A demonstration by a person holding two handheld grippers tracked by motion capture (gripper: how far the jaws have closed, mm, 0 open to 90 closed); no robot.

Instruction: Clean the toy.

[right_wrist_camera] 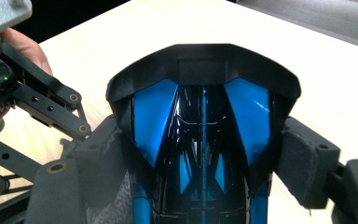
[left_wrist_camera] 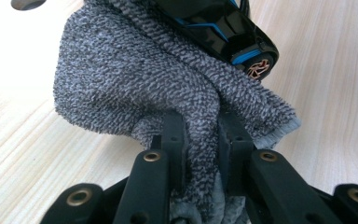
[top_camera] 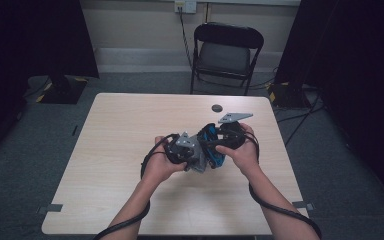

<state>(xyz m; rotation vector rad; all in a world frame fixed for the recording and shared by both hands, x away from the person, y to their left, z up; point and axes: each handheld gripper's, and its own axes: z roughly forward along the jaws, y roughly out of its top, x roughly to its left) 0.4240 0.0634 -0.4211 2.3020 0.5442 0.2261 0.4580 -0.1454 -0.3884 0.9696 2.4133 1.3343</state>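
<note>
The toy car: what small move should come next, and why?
Probably rub the grey cloth along the black and blue toy car. The left tongs pinch the cloth against the car, and the right tongs clamp the car's body.

My left gripper (top_camera: pixel 194 156) is black, with a grey three-cornered plate on top and brass-ringed screws along its linked arms. My right gripper (top_camera: pixel 219 142) is black too, its grey plate at the far side, its pads dark grey. A thick black cable trails from each. My forearms are bare.
</note>
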